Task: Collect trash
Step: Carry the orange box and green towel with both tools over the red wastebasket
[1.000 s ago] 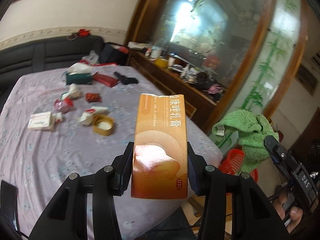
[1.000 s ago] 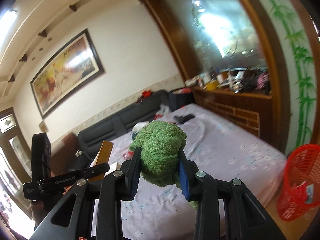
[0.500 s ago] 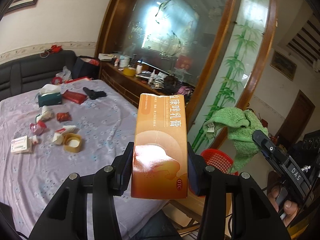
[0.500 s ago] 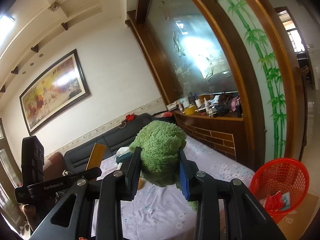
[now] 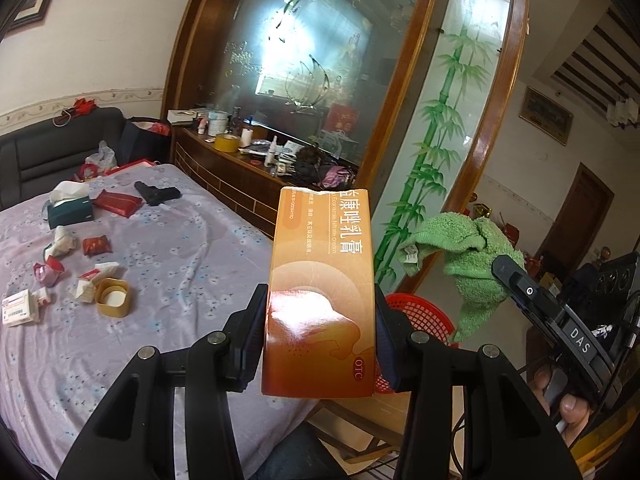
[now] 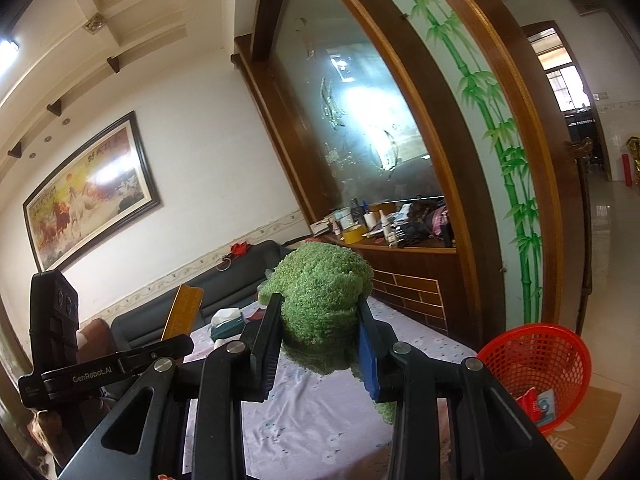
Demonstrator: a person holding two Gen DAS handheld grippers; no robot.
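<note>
- Lilac flowered tablecloth (image 5: 168, 264) fills the left of the frame, wrappers scattered on it; red mesh plastic basket (image 6: 536, 368) sits lower right.
- Left tongs (image 5: 320, 340) clamp the tall orange cardboard medicine box (image 5: 320, 300) low; it could tip and miss the basket.
- Right tongs (image 6: 318, 340) pinch a green terry cloth (image 6: 324, 304); its trailing fold might snag the rim.

The orange cream box (image 5: 320, 292) stands upright, held by its lower sides above the tabletop edge (image 5: 224, 280), its top end torn open. The green towel (image 6: 324, 312) hangs bunched. The red mesh basket (image 6: 536, 364) stands on the floor beside the tabletop, holding perhaps a few wrappers.
</note>
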